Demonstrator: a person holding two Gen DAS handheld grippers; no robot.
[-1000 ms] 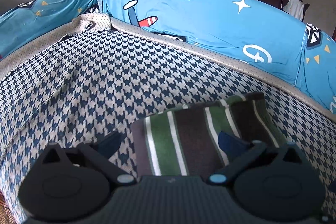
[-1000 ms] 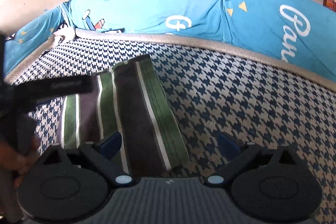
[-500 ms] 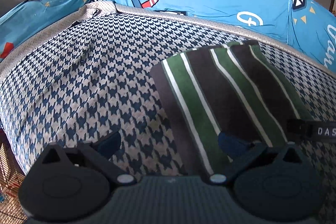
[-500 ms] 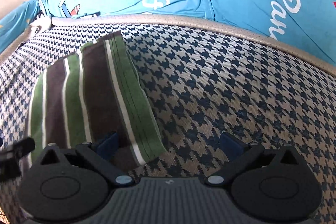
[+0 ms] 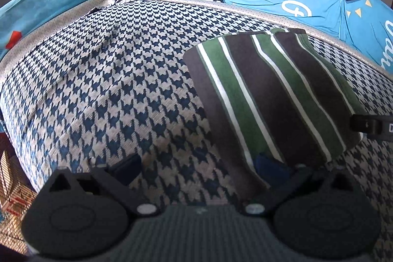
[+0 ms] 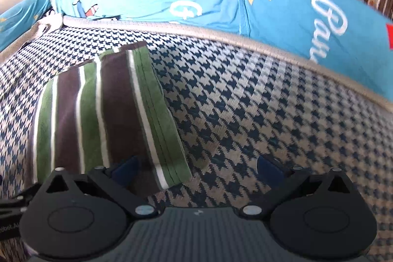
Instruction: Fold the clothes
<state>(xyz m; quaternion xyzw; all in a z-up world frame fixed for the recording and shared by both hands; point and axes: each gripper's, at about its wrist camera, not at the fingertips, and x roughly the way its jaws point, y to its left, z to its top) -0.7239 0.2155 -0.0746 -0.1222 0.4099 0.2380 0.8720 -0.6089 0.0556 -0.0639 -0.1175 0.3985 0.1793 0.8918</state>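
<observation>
The striped garment (image 5: 267, 100) lies folded flat on the houndstooth cover (image 5: 103, 80); left gripper (image 5: 199, 163) and right gripper (image 6: 196, 167) stand released at its near edge, probably because the fold is finished.

Black gripper (image 5: 197, 167) bodies, blue fingertips (image 5: 126, 165), silver screws (image 5: 146, 208).

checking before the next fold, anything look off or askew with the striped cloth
Nothing stands out. The striped cloth lies folded flat on the houndstooth mattress, edges fairly even, with both the left gripper and right gripper open.
</observation>
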